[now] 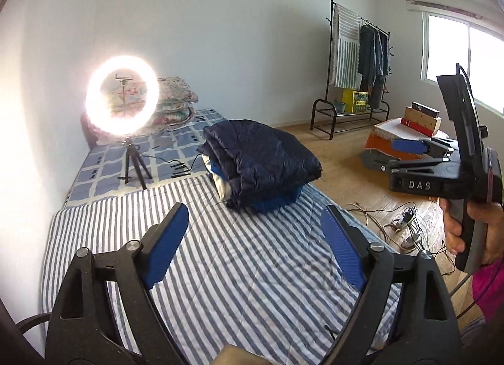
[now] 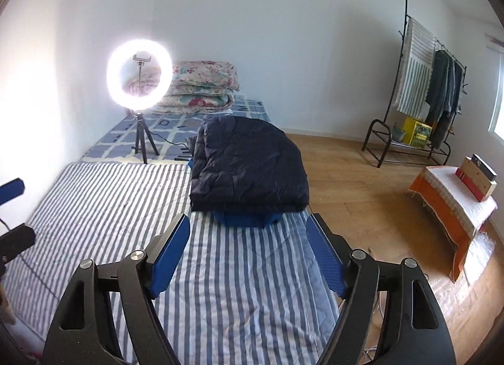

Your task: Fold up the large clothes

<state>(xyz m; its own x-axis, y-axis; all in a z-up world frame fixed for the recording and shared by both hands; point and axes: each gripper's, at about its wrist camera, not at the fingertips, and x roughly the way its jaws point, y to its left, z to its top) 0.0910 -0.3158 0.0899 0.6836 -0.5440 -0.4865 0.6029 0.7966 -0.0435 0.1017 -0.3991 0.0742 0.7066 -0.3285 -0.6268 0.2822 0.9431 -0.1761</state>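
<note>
Both tongs held above the bed w/ nothing in them. Left tongs (image 1: 253, 232) spread wide apart, blue pads facing each other over the striped sheet (image 1: 239, 270). Right tongs (image 2: 249, 239) also wide apart, hovering over the same sheet, pointed at the clothes pile.

Dark navy puffer jacket (image 2: 249, 163) lies folded into a thick rectangle, top of a stack near the bed's right edge; a blue garment (image 2: 245, 218) sticks out from under its near side. In left wrist view a white garment (image 1: 217, 180) shows in the stack too, on its left side. Neither tongs touches the pile; it's ahead of both.

Behind the stack: lit ring light (image 1: 121, 95) on a small tripod standing on the blue checked sheet (image 1: 176, 150), folded floral quilts (image 2: 204, 84) against the wall. Clothes rack (image 2: 422, 94) w/ hanging garments by the far wall, right side. Orange-draped low table (image 2: 441, 207) w/ boxes on top stands on the wood floor. Cables + power strip (image 1: 406, 223) on the floor beside the bed
</note>
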